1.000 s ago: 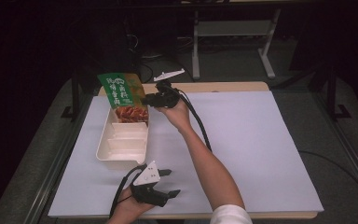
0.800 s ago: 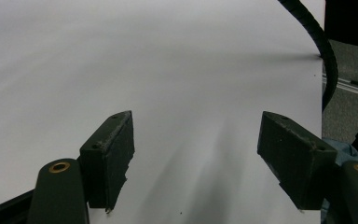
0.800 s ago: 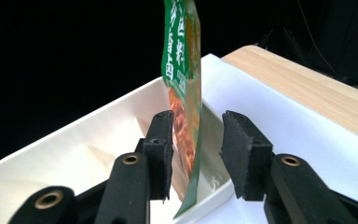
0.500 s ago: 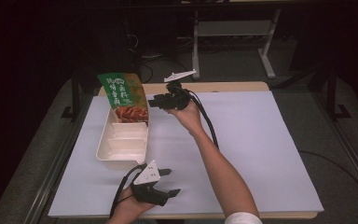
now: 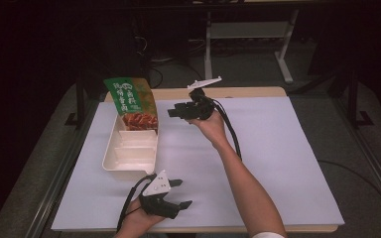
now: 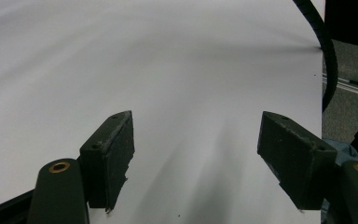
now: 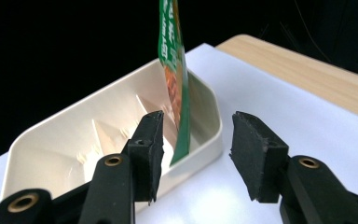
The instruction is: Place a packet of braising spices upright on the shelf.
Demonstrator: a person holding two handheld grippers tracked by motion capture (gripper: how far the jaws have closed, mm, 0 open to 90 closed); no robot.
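A cream compartment tray (image 5: 129, 157) lies on the left of the white sheet. A green food packet (image 5: 131, 101) stands upright in its far end compartment, leaning on the wall. My right gripper (image 5: 171, 113) hovers just right of the packet and apart from it. Its jaws have just been opening, and nothing is between them. In the right gripper view the packet (image 7: 173, 84) and tray (image 7: 74, 140) lie just beyond the open right gripper (image 7: 196, 135). My left gripper (image 5: 184, 192) rests near the front edge, open. The left gripper (image 6: 196, 140) has only bare sheet ahead.
The white sheet (image 5: 278, 148) covers most of a wooden table (image 5: 248, 92), whose far edge shows. A black cable (image 5: 230, 134) runs along the right forearm. Behind the table stand a metal frame (image 5: 208, 44) and dark floor.
The right gripper has drawn back to the right, away from the packet, and its jaws stand wider. The packet stays standing in the tray. The left gripper has not moved.
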